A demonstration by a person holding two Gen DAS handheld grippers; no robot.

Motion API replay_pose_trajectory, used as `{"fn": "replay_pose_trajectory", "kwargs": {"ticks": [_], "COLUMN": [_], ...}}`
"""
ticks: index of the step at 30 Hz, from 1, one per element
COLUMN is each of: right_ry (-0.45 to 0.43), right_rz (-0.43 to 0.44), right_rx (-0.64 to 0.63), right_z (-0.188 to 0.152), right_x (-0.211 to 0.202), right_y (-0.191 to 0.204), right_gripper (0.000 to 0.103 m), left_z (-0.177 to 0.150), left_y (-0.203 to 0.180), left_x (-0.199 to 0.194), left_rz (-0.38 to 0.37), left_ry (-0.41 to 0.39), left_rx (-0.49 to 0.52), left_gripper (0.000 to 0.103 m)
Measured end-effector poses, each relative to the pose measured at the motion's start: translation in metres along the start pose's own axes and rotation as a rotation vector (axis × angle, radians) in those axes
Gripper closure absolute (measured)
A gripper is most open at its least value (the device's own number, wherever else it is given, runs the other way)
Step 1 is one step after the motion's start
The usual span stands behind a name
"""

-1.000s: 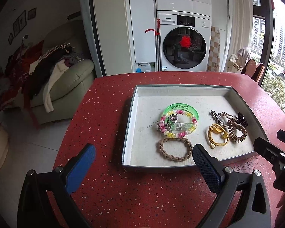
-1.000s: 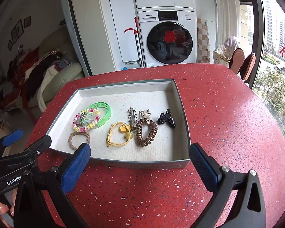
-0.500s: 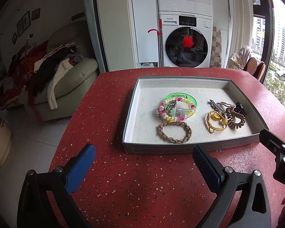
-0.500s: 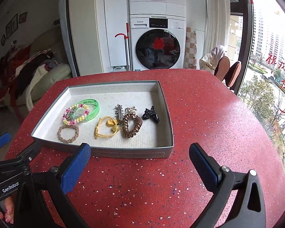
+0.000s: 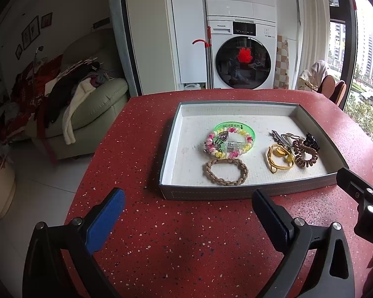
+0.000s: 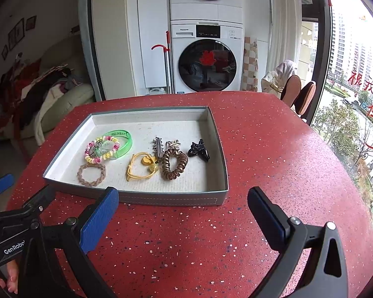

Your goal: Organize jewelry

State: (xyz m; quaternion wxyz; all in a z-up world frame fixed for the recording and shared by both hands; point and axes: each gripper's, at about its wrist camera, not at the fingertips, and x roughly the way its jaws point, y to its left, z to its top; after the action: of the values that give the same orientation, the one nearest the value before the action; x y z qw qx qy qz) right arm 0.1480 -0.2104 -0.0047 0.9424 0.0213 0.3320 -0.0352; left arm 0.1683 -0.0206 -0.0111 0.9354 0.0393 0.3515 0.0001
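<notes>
You pulled both tools, left tool (image 5: 187,211) and right tool (image 6: 182,208), back from the tray (image 6: 171,200), jaws wide and empty, so sorting looked finished.

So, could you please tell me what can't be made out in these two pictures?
- Writing on the green bangle: too small to read in either view.
- Silver charm on the pastel coil bracelet: too small to identify.
- Silver clip: its lower end is hidden by the brown coil hair tie in the right wrist view.
- Left gripper: its body is cut off by the bottom edge.
</notes>
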Motion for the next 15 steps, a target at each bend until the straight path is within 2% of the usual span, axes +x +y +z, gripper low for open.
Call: {"fn": "replay_pose_trajectory", "kwargs": {"ticks": [15], "right_ry": [-0.002], "right_rz": [0.005], "right_rx": [-0.001], "right_z": [0.0019], "right_x": [-0.0018], "right_y": [0.0045], "right_gripper": [0.000], "left_z": [0.0002], "left_y": [0.0020], "left_x": [-0.0022], "left_rz": [0.002], "left_ry": [0.001], "left_rx": [-0.005], "left_gripper": [0.000]}}
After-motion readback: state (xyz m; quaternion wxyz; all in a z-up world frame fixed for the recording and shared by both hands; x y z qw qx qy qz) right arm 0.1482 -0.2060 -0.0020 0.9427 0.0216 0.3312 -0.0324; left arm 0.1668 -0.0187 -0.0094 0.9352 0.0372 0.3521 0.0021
